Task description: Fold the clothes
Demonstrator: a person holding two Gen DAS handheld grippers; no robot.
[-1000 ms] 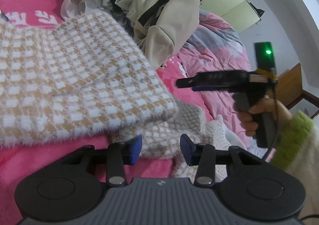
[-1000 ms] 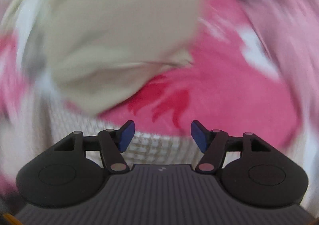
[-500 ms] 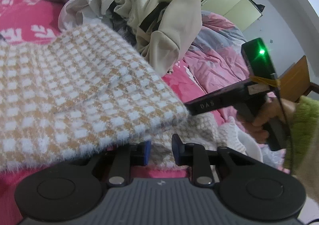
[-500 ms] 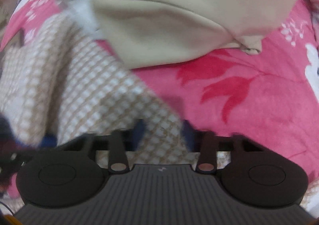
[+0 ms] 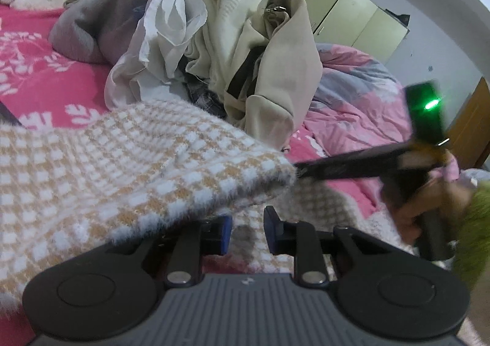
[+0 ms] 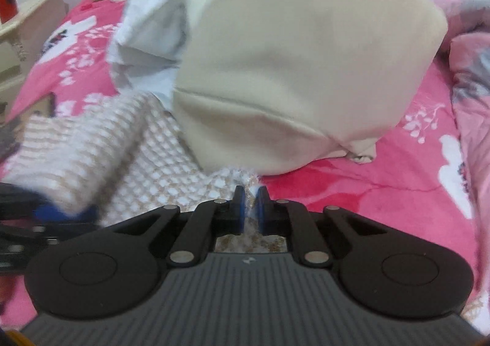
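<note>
The bed [image 6: 382, 180], under a pink flowered sheet, carries everything. Behind the checked knit [image 5: 116, 168] on it rises a heap of unfolded clothes [image 5: 214, 49], a beige garment [image 6: 300, 70] leaning closest. The knit itself, fuzzy tan and white, lies at the near side of the bed with one layer already doubled over the layer beneath.

The right tongs [image 6: 250, 208] have just been closing and are now clenched on a tuft at the knit's edge, just in front of the beige garment. The left tongs [image 5: 245, 234] stand narrow at the knit's near corner; the folded layer overhangs one pad, and I cannot tell whether they grip the cloth or only sit against it.

To my eye a fold is being set up: both edges pinched so the knit can be carried over. The next move would call for lifting both ends together and clearing the beige garment, which crowds the right side.

The knit's full outline is cut off, so which garment it is stays unclear. The person's right hand [image 5: 425, 205] is blurred.
</note>
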